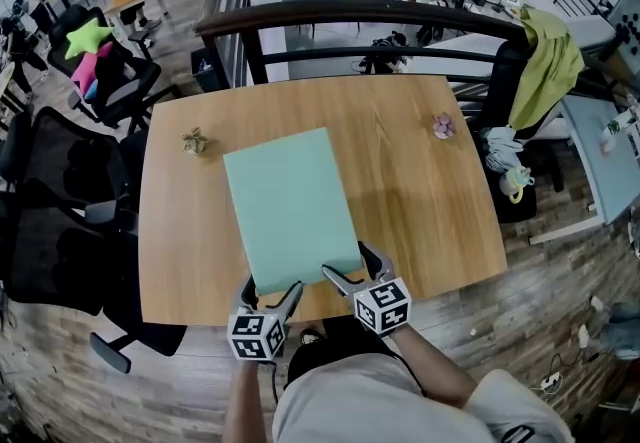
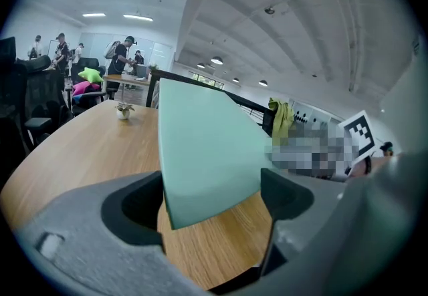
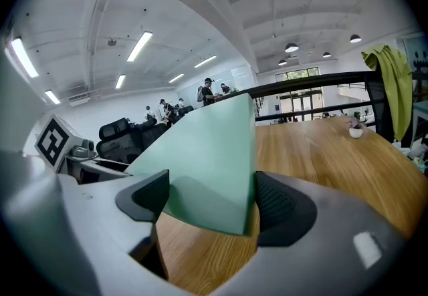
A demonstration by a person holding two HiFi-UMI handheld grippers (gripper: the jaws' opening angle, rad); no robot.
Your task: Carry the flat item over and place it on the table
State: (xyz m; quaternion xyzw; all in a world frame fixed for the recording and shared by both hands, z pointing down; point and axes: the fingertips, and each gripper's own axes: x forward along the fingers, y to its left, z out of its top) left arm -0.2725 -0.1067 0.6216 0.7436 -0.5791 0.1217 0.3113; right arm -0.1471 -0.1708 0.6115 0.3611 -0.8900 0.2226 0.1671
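i have the green board [image 1: 290, 203] over the bench [image 1: 425, 196], its near edge raised off the wood, with the left claw [image 1: 272, 291] and right claw [image 1: 352, 266] each clenched on a near corner. carrying looks done; lowering it flat and letting go remain.

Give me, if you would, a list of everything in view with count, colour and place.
flat sheet: one, pale green, over the table's middle
table: one, light wood, centre
small ornaments: two, brownish at left, pinkish at right, on the table
office chairs: several, black, left of the table
railing: one, dark, behind the table
cloth: one, yellow-green, draped at right
left gripper: one, grey, fingers on the sheet's near-left corner
right gripper: one, grey, fingers on its near-right corner
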